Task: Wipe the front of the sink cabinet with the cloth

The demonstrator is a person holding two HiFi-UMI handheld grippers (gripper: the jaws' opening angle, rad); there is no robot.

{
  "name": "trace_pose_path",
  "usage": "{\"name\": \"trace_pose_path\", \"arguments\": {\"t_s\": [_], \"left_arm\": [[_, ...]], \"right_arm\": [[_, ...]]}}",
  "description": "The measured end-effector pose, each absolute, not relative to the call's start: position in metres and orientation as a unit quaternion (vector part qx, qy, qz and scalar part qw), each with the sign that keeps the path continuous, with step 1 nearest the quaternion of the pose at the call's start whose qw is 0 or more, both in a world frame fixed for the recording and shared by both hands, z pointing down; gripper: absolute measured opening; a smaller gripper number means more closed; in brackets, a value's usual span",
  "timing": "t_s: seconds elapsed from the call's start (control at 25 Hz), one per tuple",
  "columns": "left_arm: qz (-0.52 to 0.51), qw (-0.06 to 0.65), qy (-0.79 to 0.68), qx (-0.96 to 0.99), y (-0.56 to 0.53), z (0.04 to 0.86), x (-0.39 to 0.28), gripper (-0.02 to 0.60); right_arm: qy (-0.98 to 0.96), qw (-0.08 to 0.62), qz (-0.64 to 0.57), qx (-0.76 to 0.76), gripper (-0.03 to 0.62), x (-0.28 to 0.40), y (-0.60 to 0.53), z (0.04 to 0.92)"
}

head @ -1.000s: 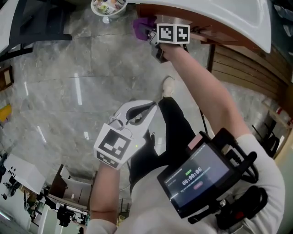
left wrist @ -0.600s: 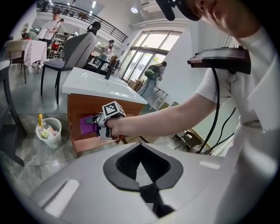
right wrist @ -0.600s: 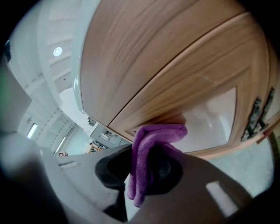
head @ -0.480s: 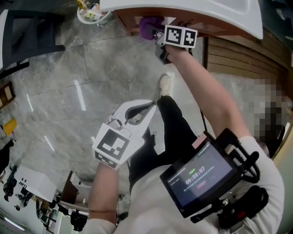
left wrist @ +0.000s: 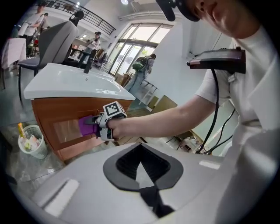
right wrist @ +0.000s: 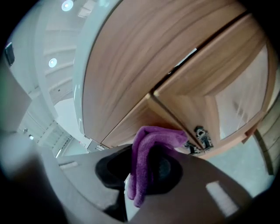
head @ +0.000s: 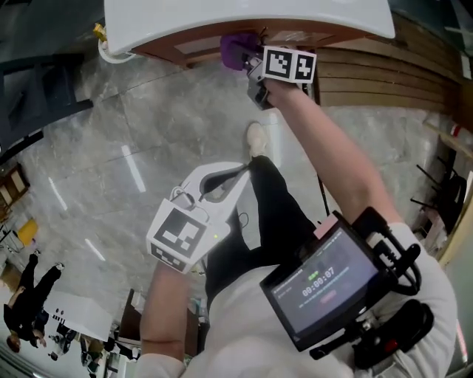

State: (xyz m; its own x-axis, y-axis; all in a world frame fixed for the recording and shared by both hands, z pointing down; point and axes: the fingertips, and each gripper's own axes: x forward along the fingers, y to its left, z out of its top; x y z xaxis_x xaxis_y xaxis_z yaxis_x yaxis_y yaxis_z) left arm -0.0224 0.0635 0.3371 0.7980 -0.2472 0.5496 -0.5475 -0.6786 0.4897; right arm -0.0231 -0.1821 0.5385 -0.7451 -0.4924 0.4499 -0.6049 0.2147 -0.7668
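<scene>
Clenching the cloth (head: 232,49) against the cabinet front (head: 194,46) at top centre, the right gripper (head: 249,60) led; the left gripper (head: 238,176), closed empty, sat mid-frame.

In the head view we see only a thin strip of the sink cabinet (head: 194,46); the white basin (head: 244,15) overhangs the rest and most of a bin (head: 107,52). The right gripper (head: 250,60) hides its own jaws and part of the cloth (head: 233,50) there. In the right gripper view the picture's edges cut off the cabinet, and the draped cloth covers where the jaws meet.
</scene>
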Motion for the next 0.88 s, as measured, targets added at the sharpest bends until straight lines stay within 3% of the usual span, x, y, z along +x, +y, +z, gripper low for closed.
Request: {"name": "trace_pose_path", "arguments": {"t_s": [0.88], "left_arm": [[0.247, 0.316, -0.152, 0.903, 0.024, 0.351, 0.077, 0.006]], "right_arm": [[-0.749, 0.083, 0.504, 0.422, 0.061, 0.178, -0.202, 0.575]]}}
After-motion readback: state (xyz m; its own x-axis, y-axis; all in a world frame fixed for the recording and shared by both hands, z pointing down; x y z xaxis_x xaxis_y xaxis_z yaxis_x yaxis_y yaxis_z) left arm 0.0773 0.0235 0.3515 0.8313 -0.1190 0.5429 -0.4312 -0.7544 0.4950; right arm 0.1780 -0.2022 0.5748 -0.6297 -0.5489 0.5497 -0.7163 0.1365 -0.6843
